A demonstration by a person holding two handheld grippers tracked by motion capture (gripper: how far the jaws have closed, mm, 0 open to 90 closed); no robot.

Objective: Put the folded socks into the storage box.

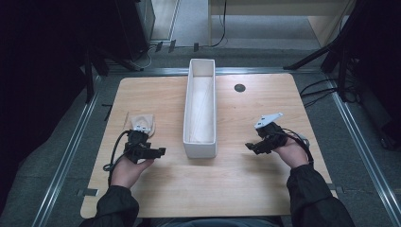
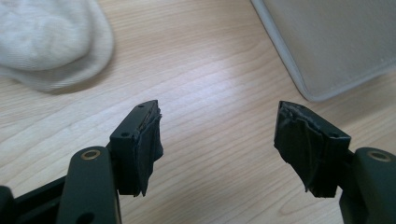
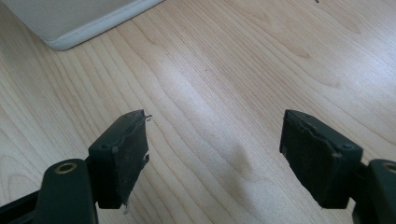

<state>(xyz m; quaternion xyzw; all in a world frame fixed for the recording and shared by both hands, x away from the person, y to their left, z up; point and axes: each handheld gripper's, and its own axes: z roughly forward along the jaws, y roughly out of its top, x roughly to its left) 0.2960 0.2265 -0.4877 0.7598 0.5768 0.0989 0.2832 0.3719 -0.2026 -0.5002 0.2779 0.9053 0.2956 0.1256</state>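
While your hands rest low on the wooden worktop [image 1: 236,184], your left gripper [image 2: 217,140] stands with its jaws wide apart and nothing between them. A pale cloth, probably a sock [image 2: 49,39], lies just beyond it, up and to the left in the left gripper view, apart from the jaws. Your right gripper [image 3: 212,149] is likewise spread wide over bare wood. Between the two grippers sits a long white tray [image 1: 188,142], whose near corner appears in both gripper views.
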